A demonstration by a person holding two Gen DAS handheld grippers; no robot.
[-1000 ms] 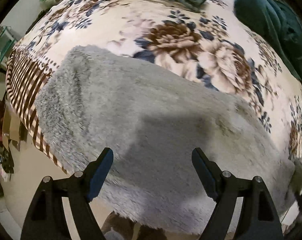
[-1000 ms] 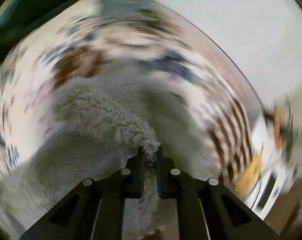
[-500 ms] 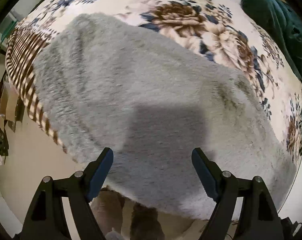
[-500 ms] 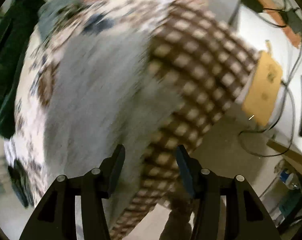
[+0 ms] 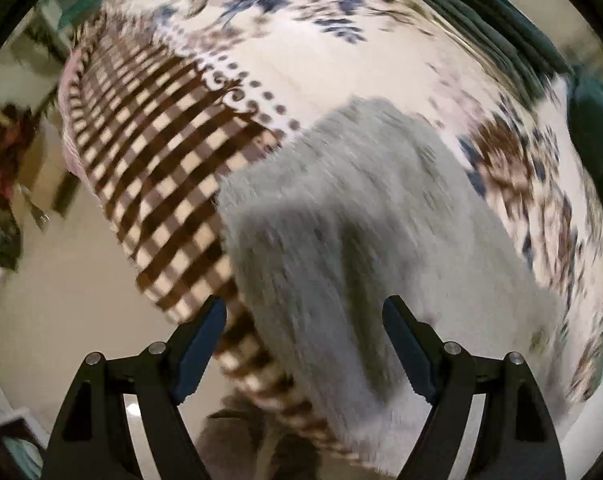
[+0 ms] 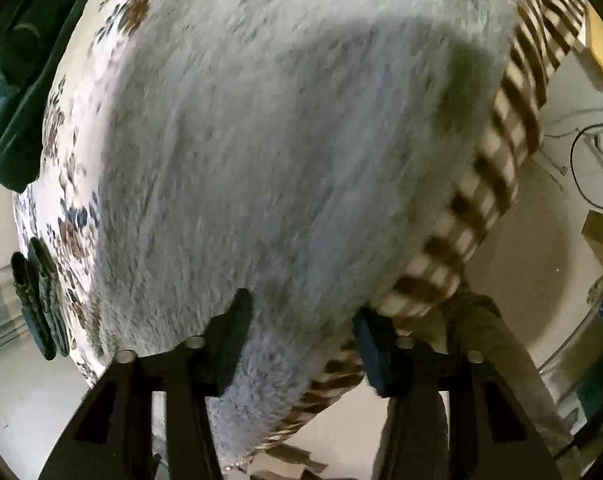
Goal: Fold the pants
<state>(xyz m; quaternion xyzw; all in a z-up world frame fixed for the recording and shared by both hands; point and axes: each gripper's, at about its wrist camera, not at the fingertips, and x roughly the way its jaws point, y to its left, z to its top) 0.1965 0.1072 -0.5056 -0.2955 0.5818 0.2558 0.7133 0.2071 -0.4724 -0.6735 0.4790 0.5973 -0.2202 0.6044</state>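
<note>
Left wrist view: the left gripper (image 5: 304, 340) points down at the near edge of a bed, its jaws spread wide with nothing pinched between them. The grey fluffy pants (image 5: 365, 240) lie flat on the bedspread (image 5: 341, 52), running from the middle of the picture down to the near edge, where the fabric passes between and under the two fingers without the pads touching it. To the left of the pants is the brown-and-cream checked border (image 5: 157, 168) of the bedspread, which hangs over the side of the bed. Dark green clothes (image 5: 501, 16) sit at the far right of the bed. The picture is smeared by motion.

Right wrist view: the right gripper (image 6: 301, 328) hangs over the same pants (image 6: 293, 128), which fill most of the picture. Its jaws are partly spread and closing; the edge of the pants lies between them, but whether the pads press on it cannot be told. The checked border (image 6: 501, 152) runs along the right side of the pants. A dark green garment (image 6: 17, 92) lies at the upper left, and a small stack of folded dark clothes (image 6: 41, 300) sits at the left edge of the bed
</note>
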